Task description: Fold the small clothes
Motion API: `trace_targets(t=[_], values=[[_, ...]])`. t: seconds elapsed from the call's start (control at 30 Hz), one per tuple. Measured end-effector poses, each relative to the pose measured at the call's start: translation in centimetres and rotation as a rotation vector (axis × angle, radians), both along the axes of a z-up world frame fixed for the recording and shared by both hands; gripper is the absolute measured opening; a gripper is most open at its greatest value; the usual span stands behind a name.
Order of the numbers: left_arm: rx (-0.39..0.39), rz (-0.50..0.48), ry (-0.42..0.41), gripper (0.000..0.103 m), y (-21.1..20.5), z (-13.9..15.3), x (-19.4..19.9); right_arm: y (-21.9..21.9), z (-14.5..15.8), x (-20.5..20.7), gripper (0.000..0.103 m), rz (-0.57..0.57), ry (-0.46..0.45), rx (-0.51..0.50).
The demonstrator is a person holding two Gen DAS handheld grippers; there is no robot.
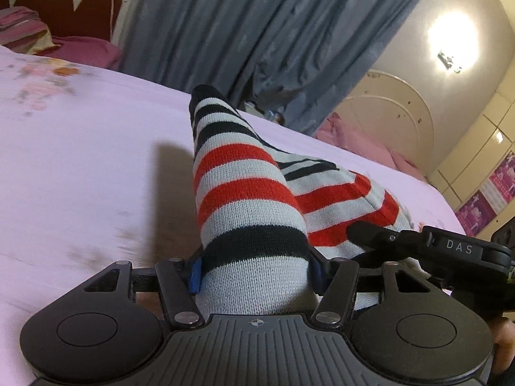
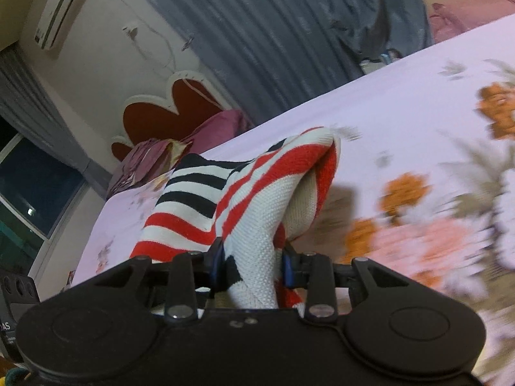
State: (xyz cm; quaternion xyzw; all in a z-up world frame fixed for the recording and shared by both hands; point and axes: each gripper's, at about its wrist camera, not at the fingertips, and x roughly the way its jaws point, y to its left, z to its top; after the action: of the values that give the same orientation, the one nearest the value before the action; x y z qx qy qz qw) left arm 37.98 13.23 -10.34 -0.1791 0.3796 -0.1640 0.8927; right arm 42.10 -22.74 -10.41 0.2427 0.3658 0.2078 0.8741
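Pinching the sweater (image 1: 248, 199) in both grippers, I hold it up off the bed (image 1: 80, 148), which is my landmark. My left gripper (image 1: 257, 271) clamps a thick bunched fold: the blue pads (image 1: 195, 275) press in on a white band just under a black stripe, so the jaws stand fairly wide yet closed on cloth. From there the knit runs away from my fingers, up and forward over the bed, through red, white and black stripes to a dark tip that stands above the bed's far edge. A second fold of it drops to the right of the first, toward my right gripper (image 1: 357, 234), whose black finger touches the red and white stripes above the bed's right side.

In the right wrist view my right gripper (image 2: 252, 265) also bites on the sweater, narrower, with its blue pads (image 2: 287, 267) squeezing a white ribbed part. Beyond those fingers the cloth bulges up over the bed in a rounded red and white hump, while a black and white striped part spreads to the left, toward the bed's head end where a pillow (image 2: 145, 160) lies. Under the hump a shadow falls on the bed's flowered sheet, so that part hangs clear of it. Whether any lower part of the sweater touches the bed I cannot tell.
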Motion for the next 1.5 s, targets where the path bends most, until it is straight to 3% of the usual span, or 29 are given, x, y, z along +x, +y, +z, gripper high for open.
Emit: trace_targets(t=[0.3,0.43,0.5,0.67,0.8,0.93,0.97,1.13,1.27,1.37,1.5], values=[[0.01,0.013,0.011,0.059,13.5,-3.9,3.1,13.2,-2.1,2.4,0.033,-0.01,0.009,0.011],[0.059,0.029,0.032,0.06,16.1,-7.0,3.9,16.4,-4.2,3.8,0.033,0.01,0.05,-0.019],[0.051,0.033,0.039,0.071,17.1,-8.6,3.7,17.0,-5.4,4.2,0.035,0.0,0.074,-0.069],[0.058,0.036,0.002,0.077,16.6,-9.1,3.5,16.0,-6.1,3.7,0.042,-0.031,0.104,-0.069],[0.106,0.051,-0.047,0.077,16.8,-7.3,2.5,14.9,-4.1,2.5,0.045,-0.1,0.075,-0.084],[0.102,0.131,-0.124,0.078,17.9,-5.1,2.1,16.0,-1.9,2.3,0.026,-0.115,-0.006,-0.232],[0.087,0.139,-0.13,0.078,18.0,-4.7,2.3,16.6,-1.5,2.4,0.026,-0.122,-0.03,-0.255],[0.056,0.088,-0.084,0.078,16.1,-4.7,6.0,20.0,-0.6,4.3,0.025,-0.063,-0.087,-0.33],[0.129,0.081,-0.075,0.078,14.1,-6.1,7.9,21.2,-1.7,6.1,0.025,-0.074,-0.061,-0.346],[0.194,0.078,-0.055,0.078,13.5,-7.3,8.4,21.7,-3.5,6.9,0.025,-0.077,-0.024,-0.421],[0.196,0.086,-0.027,0.083,14.0,-7.9,8.4,21.7,-4.0,6.9,0.027,-0.09,-0.025,-0.417]])
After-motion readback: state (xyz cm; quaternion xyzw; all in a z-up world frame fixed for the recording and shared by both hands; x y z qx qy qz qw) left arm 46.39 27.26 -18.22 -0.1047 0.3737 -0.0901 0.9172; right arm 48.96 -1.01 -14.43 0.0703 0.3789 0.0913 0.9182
